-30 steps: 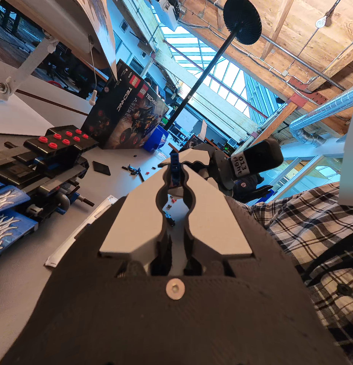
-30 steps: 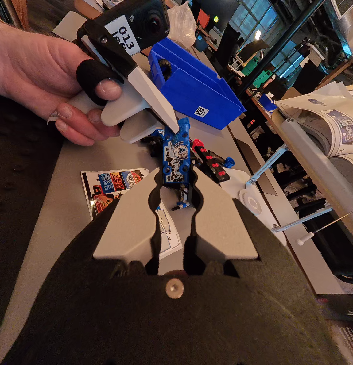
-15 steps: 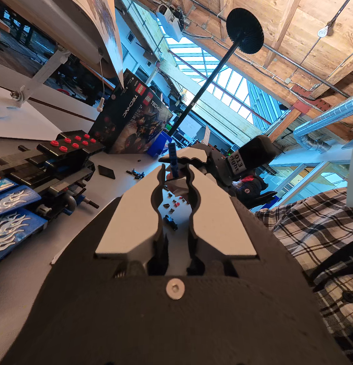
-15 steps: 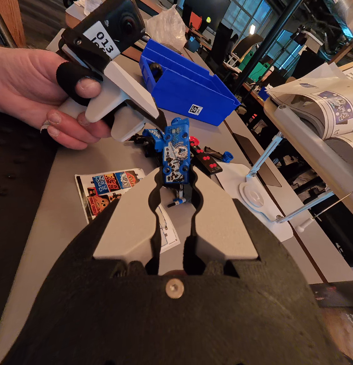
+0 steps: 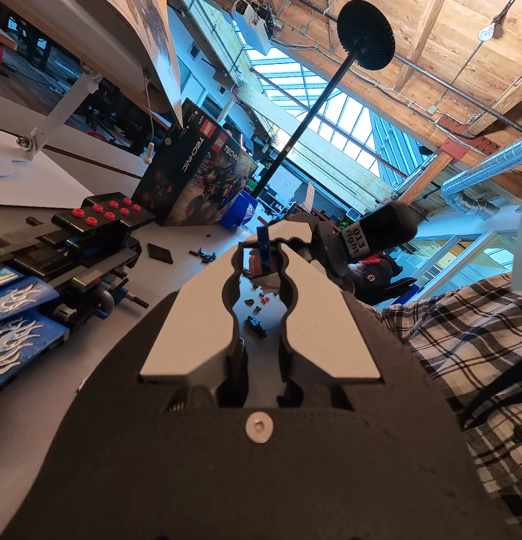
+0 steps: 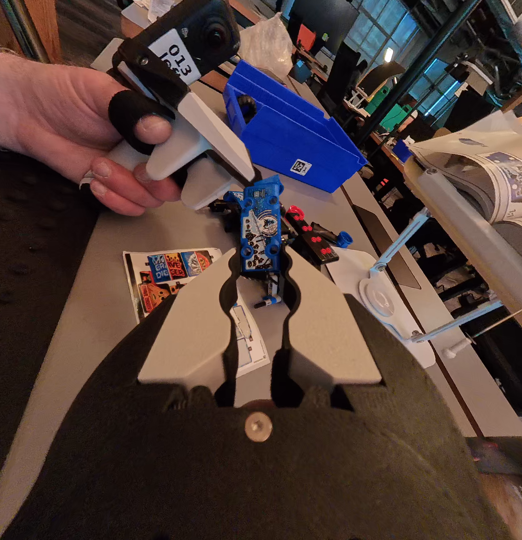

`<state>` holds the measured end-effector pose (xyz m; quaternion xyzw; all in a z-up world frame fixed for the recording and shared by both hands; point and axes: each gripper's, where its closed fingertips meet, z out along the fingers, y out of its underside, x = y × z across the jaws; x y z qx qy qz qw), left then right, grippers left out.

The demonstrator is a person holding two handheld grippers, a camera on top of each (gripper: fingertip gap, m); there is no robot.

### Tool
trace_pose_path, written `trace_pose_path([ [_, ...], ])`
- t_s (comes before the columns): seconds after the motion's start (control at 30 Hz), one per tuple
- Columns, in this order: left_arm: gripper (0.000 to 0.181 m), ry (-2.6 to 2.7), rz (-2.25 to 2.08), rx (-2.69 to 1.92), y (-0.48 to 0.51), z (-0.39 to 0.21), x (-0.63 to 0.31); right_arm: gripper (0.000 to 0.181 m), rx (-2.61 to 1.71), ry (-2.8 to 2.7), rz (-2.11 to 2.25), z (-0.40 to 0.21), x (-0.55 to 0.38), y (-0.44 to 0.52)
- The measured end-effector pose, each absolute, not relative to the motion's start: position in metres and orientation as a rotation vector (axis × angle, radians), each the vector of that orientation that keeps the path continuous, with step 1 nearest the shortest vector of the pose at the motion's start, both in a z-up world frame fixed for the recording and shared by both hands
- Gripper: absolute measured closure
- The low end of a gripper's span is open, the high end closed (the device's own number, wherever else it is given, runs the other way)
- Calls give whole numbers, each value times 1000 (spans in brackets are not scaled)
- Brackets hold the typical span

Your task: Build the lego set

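My right gripper [image 6: 259, 254] is shut on the lower end of a blue decorated lego panel [image 6: 261, 222] and holds it upright above the table. In the left wrist view the same panel [image 5: 264, 251] shows edge-on between the tips of my left gripper [image 5: 259, 248], whose jaws stand open with room on both sides. In the right wrist view the left gripper [image 6: 242, 184], held by a hand, sits at the panel's top left corner. The partly built model, black with red studs [image 5: 108, 213] and blue flame panels [image 5: 17, 321], lies on the table; it also shows behind the panel [image 6: 309, 236].
A blue bin [image 6: 292, 140] stands at the back of the table. A sticker sheet [image 6: 172, 271] lies under the grippers. The set's box [image 5: 195, 169] stands upright. Loose small parts [image 5: 257, 324] are scattered. An instruction booklet on a stand [image 6: 487, 181] is at right. One gripper's finger ends stand about 4 cm off the other's.
My left gripper's jaws have opened off the blue panel's edge. My right gripper keeps hold of the panel, which has tilted slightly.
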<state>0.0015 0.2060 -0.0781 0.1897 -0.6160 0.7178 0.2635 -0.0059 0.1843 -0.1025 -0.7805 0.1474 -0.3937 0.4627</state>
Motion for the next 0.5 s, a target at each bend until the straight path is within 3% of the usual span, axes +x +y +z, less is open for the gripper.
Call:
trace_pose_path([
  [0.5,161,-1680,1942,523,205,-80,3,157,-1876,418,-802,-105,-9,186],
])
